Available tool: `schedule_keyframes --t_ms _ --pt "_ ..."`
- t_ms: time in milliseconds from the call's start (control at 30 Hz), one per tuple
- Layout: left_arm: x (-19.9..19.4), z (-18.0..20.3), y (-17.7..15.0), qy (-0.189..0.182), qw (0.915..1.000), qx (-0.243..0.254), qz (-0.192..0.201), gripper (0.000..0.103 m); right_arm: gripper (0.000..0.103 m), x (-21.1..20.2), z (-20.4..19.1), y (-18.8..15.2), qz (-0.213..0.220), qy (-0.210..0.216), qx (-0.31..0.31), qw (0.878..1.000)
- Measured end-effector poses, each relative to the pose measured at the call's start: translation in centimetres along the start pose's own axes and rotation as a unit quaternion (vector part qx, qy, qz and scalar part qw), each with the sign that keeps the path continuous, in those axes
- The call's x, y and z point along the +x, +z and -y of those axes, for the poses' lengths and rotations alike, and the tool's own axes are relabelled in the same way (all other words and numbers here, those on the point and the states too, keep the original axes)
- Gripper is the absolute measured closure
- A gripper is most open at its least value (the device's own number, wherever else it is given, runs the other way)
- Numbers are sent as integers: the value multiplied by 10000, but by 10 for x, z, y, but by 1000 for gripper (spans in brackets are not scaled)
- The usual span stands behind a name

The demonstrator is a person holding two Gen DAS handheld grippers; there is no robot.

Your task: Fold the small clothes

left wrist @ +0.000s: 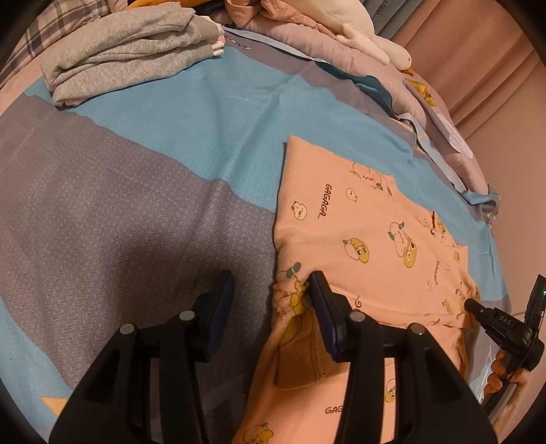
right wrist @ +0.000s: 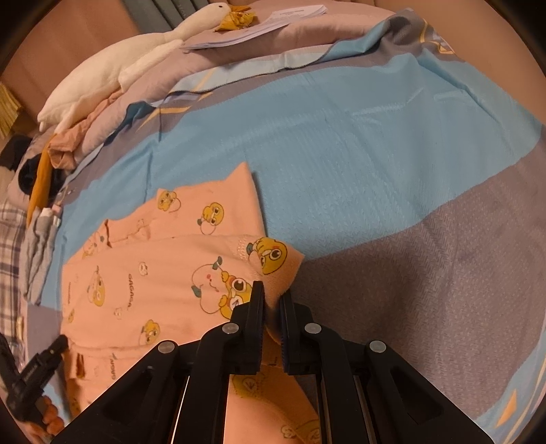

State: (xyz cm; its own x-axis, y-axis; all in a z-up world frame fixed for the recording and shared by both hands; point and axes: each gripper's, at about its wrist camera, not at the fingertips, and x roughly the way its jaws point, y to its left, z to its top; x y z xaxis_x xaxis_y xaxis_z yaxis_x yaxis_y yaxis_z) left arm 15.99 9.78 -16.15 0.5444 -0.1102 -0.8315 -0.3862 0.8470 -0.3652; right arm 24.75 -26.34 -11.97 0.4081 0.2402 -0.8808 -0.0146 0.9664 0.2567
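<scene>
A small pink garment [left wrist: 368, 239] printed with yellow cartoon ducks lies partly folded on the blue and grey bedspread [left wrist: 143, 191]. My left gripper [left wrist: 271, 290] is open; its right finger rests at the garment's left corner, and a flap of the cloth hangs below it. In the right wrist view the same garment [right wrist: 153, 273] lies to the left. My right gripper [right wrist: 272, 300] is shut on the garment's right corner, with cloth pinched between the pads. The right gripper also shows in the left wrist view [left wrist: 477, 310], at the garment's far edge.
A stack of folded grey clothes [left wrist: 126, 47] sits at the far left of the bed. A white plush goose [right wrist: 112, 68] and a pink quilt [right wrist: 273, 37] lie along the back. Papers [right wrist: 259, 27] rest on the quilt. Pink curtains [left wrist: 494, 51] hang beyond.
</scene>
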Motion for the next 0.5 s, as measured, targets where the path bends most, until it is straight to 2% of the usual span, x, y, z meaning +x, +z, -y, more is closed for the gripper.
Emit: schedule_keyframes --t_ms 500 --pt "1 0 0 0 10000 -21 -29 54 96 3 3 -4 9 -106 26 9999"
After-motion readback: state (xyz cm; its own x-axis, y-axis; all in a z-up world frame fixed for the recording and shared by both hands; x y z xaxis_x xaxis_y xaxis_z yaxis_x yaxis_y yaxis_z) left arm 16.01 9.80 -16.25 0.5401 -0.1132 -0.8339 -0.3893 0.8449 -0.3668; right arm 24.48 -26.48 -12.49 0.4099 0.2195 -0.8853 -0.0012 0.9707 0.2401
